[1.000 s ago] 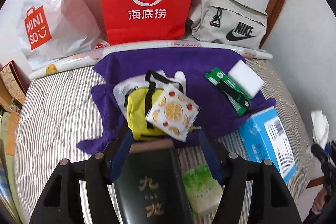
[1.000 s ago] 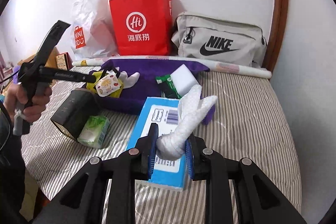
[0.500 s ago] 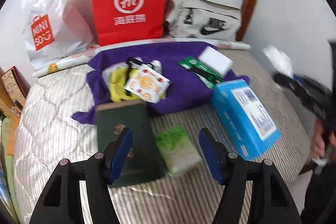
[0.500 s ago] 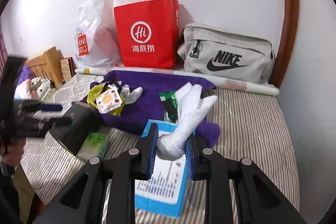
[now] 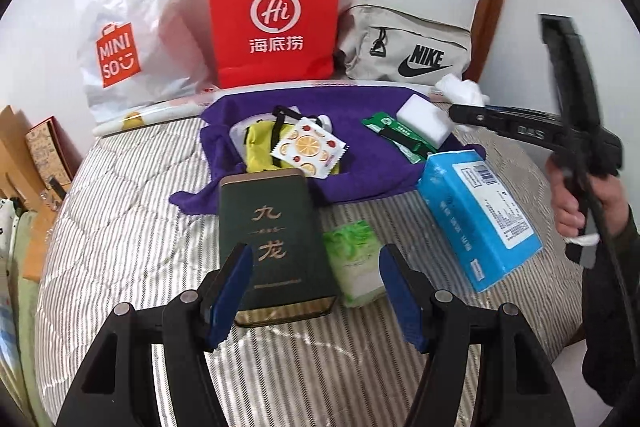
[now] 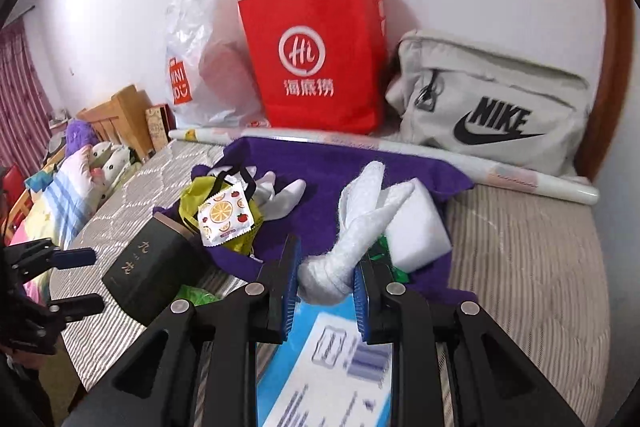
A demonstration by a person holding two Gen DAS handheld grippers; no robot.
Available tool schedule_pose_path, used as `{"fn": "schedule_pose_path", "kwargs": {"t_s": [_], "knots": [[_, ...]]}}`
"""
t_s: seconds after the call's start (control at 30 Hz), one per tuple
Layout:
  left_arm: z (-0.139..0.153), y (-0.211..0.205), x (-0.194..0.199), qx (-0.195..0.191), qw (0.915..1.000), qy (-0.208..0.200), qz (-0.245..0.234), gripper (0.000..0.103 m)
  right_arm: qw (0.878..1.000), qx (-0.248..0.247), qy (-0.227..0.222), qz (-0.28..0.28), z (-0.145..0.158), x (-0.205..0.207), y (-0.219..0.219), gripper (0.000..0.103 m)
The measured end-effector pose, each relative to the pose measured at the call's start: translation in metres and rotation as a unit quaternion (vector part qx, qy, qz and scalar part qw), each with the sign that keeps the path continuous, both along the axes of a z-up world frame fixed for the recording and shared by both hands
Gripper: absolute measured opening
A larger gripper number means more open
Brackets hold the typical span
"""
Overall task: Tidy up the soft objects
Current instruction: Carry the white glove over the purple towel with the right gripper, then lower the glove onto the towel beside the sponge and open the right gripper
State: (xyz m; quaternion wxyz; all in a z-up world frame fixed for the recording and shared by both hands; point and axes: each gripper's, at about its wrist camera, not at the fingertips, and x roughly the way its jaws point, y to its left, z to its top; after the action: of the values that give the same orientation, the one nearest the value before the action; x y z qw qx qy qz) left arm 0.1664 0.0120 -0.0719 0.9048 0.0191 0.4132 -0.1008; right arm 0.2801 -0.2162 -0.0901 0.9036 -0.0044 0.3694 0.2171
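My right gripper [image 6: 326,293] is shut on a white sock [image 6: 356,227] and holds it above the blue tissue pack [image 6: 324,367], with the purple cloth [image 6: 332,179] further back. It shows from the side in the left wrist view [image 5: 464,107], the sock [image 5: 460,89] at its tip. My left gripper [image 5: 316,283] is open and empty, its jaws wide apart, just above the near end of a dark green tin [image 5: 274,239] lying on the striped bed [image 5: 120,247]. A green tissue packet [image 5: 356,263] lies beside the tin.
On the purple cloth [image 5: 360,163] lie a yellow pouch [image 5: 260,143], an orange-print packet [image 5: 308,147], a white sponge [image 5: 424,119] and a green packet [image 5: 400,135]. A red paper bag [image 5: 276,23], a Miniso bag [image 5: 132,39] and a Nike bag [image 5: 404,47] stand at the wall.
My left gripper has opened, let go of the green tin, and drawn back; the tin now lies on the bed. My right gripper has carried the sock forward towards the purple cloth.
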Motion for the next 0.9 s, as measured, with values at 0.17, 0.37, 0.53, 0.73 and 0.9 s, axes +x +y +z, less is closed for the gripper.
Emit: {"fn": "schedule_pose_path", "kwargs": {"t_s": [0.17, 0.37, 0.53, 0.73, 0.9], "knots": [[-0.004, -0.004, -0.01, -0.009, 0.9994, -0.02, -0.025, 0.063, 0.999, -0.004, 0.045, 0.015, -0.022, 0.03, 0.01, 0.024], [-0.018, -0.018, -0.02, 0.002, 0.9964, -0.047, -0.071, 0.053, 0.996, -0.01, 0.083, 0.031, -0.038, 0.053, 0.016, 0.025], [-0.022, -0.028, -0.024, -0.004, 0.9932, -0.057, -0.102, 0.05, 0.994, -0.025, 0.095, 0.047, -0.044, 0.059, 0.024, 0.025], [-0.03, -0.048, -0.029, 0.03, 0.9875, -0.067, -0.14, 0.05, 0.991, -0.029, 0.119, 0.052, -0.055, 0.069, 0.03, 0.025], [-0.043, -0.063, -0.032, 0.062, 0.9823, -0.061, -0.166, 0.045, 0.989, -0.035, 0.137, 0.048, -0.063, 0.076, 0.034, 0.025]]}}
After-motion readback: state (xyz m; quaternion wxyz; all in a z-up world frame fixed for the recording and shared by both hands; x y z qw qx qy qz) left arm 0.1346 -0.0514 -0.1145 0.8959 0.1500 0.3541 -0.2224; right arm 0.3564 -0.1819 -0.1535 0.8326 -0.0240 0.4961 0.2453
